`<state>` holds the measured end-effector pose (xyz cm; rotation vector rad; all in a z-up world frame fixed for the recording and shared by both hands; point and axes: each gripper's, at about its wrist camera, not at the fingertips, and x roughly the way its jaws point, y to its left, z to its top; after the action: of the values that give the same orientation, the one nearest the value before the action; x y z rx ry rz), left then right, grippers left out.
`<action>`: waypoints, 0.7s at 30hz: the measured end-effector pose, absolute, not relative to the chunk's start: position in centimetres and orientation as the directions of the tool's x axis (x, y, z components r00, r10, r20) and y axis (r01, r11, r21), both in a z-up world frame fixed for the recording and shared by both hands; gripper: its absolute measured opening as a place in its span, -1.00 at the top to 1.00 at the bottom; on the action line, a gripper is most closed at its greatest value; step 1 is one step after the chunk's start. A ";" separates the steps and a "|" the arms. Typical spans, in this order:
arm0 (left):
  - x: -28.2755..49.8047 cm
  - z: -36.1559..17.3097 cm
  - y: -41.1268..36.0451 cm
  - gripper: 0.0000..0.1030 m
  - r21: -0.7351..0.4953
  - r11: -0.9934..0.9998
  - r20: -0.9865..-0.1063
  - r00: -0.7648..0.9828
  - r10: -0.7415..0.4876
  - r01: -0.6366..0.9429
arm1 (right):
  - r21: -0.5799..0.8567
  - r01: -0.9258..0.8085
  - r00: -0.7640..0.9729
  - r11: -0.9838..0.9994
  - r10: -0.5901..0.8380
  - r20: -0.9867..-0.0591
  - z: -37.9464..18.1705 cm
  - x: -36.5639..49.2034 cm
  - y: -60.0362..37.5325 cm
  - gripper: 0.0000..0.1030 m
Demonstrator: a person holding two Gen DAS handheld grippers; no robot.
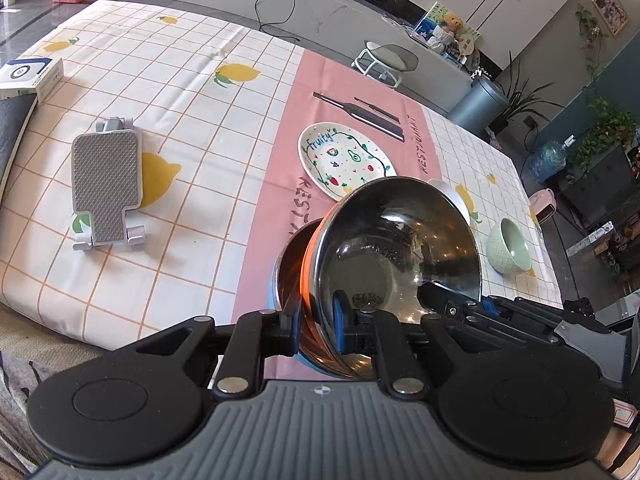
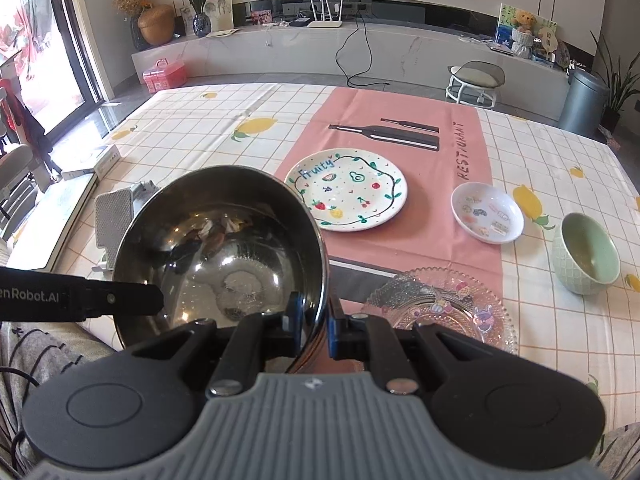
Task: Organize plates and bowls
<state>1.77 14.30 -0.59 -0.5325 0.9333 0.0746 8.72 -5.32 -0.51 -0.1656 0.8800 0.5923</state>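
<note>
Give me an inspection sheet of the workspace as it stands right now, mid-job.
Surface: table under a lemon-print cloth with a pink runner.
Job's things: steel bowl tilted, gripped at the rim by both grippers, another bowl right behind it; Fruity plate, small white dish and glass plate on the runner; green bowl on the cloth, leaning.
Clutter: phone stand, white box.
Grippers: left gripper shut on the steel bowl's rim; right gripper shut on the same rim.
Cables: black cable hanging from the wall shelf, off the table.
Surroundings: stool, bin, pink case, plants.
</note>
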 end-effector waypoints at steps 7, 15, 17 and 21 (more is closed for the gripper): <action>2.0 -1.3 14.6 0.63 -0.382 0.873 -0.796 0.588 -0.144 -0.303 | 0.062 -0.554 0.487 0.830 0.384 -0.784 -2.1 8.9 -4.6 0.76; 2.4 -2.0 15.2 0.62 -0.394 0.854 -0.802 0.580 -0.140 -0.340 | 0.035 -0.557 0.502 0.830 0.370 -0.782 -2.6 9.0 -4.3 0.73; 2.5 -2.2 15.3 0.60 -0.385 0.854 -0.807 0.577 -0.128 -0.349 | 0.033 -0.546 0.509 0.837 0.363 -0.781 -2.7 9.1 -4.3 0.47; 2.8 -2.7 15.4 0.52 -0.384 0.853 -0.809 0.574 -0.126 -0.354 | 0.036 -0.543 0.509 0.839 0.363 -0.781 -3.0 9.4 -4.3 0.41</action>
<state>2.77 15.42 -2.67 -0.5537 0.9622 0.1419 9.36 -4.30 -2.96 -0.2247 0.8813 0.5514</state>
